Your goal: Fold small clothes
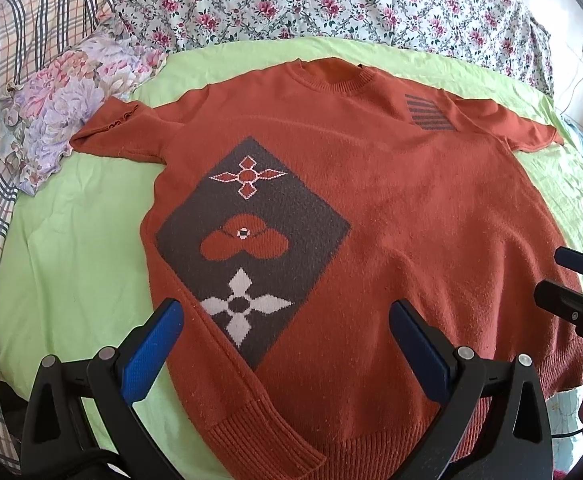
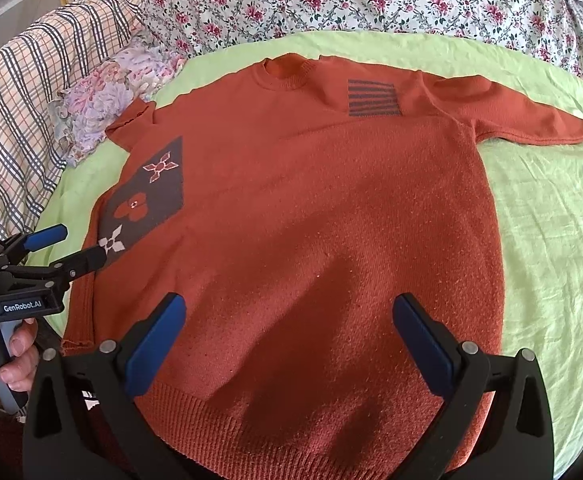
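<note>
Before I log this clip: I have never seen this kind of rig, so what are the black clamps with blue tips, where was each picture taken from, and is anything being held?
There is no robot here. A person holds two hand-held grippers, each with a fisheye camera looking along its fingers. One picture comes from the left gripper, the other from the right gripper; each also shows the other gripper at its edge. A hand grips the left one's handle. An orange sweater with a dark diamond patch lies flat, face up, on a green sheet, a small floral pillow beside one sleeve. Both grippers are open above the hem, holding nothing.
</note>
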Demonstrator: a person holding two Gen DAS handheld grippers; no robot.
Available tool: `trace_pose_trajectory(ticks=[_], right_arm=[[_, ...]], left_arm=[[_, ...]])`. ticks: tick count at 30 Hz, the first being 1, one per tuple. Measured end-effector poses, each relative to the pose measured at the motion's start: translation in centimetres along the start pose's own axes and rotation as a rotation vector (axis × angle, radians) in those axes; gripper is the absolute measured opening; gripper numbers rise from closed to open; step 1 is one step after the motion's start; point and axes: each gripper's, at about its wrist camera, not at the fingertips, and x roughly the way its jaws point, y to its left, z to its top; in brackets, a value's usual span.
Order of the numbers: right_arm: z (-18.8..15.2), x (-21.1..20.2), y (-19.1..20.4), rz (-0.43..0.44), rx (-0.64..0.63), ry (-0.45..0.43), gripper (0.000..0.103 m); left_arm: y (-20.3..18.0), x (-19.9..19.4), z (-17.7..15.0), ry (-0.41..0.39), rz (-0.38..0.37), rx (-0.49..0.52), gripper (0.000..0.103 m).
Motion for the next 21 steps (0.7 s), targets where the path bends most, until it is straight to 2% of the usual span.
trace_pose_trajectory(ticks=[2, 4, 9, 16, 17, 21], right_arm=[[0.08, -0.03, 0.03, 0.005, 0.003, 0.01, 0.103], [0.09, 0.13, 0.07, 0.011, 0.02, 0.066, 0.103], [-0.09, 0.32, 0.4, 0.014, 0.032, 0.114, 0.103], [-0.09, 0.52, 0.52, 0.015, 0.038, 0.134, 0.103], [-0.11, 0.48, 0.52, 0.013, 0.032, 0.108, 0.103], [0.08, 0.28, 0.53, 0.018, 0.035, 0.102, 0.103]], left_arm=[[-0.11, 0.1, 0.06, 0.027, 0.011, 0.009, 0.103], [-0.29, 0.24, 0.09, 0.074, 0.025, 0.021, 0.103], [-0.36, 0.28, 0.13, 0.077, 0.02, 0.024, 0.103], [-0.55, 0.24, 0.3, 0.077, -0.005, 0.017, 0.103], [-0.54, 0.27, 0.32, 0.078, -0.005, 0.016, 0.103], [-0.52, 0.3, 0.43, 0.075, -0.003, 0.017, 0.103]])
